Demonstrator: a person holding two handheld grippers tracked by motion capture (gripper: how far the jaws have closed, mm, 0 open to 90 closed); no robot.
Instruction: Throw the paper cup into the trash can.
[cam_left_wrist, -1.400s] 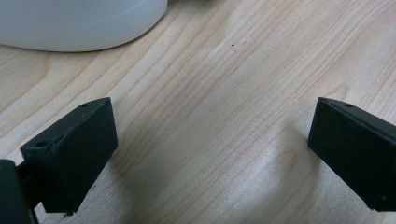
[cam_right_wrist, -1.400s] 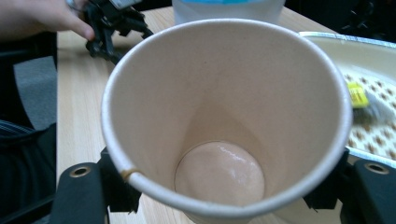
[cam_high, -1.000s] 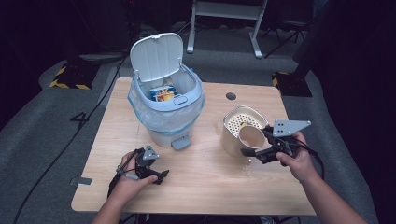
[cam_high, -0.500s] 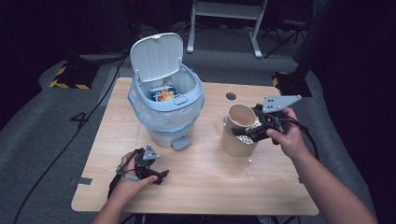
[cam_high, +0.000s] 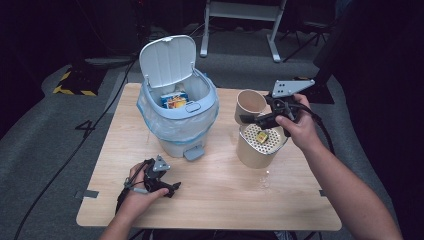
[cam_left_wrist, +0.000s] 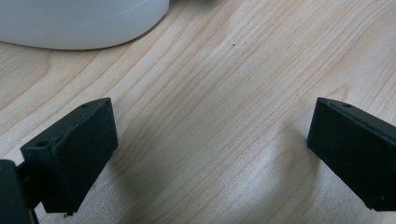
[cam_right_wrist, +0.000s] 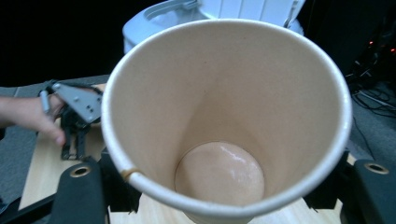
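My right gripper (cam_high: 253, 118) is shut on a tan paper cup (cam_high: 250, 102), holding it in the air just behind a beige container with a perforated top (cam_high: 260, 147). A small yellow piece (cam_high: 261, 137) lies on that perforated top. The right gripper view looks down into the cup (cam_right_wrist: 224, 116), which is empty, with my gripper's (cam_right_wrist: 224, 196) black fingers (cam_right_wrist: 77, 191) on both sides of it. My left gripper (cam_high: 167, 187) rests on the table's near left, open; in its own view the jaws (cam_left_wrist: 210, 154) stand wide over bare wood.
A white pedal bin (cam_high: 180, 120) with its lid (cam_high: 167, 60) up and a plastic liner stands at the back centre, a colourful box (cam_high: 175, 100) inside. Its base (cam_left_wrist: 79, 23) lies just ahead of the left gripper. A few droplets (cam_high: 265, 175) glisten near the container.
The right gripper has lifted the cup up off the perforated container and carried it back toward the bin, uncovering the yellow piece. The left gripper has stayed put.
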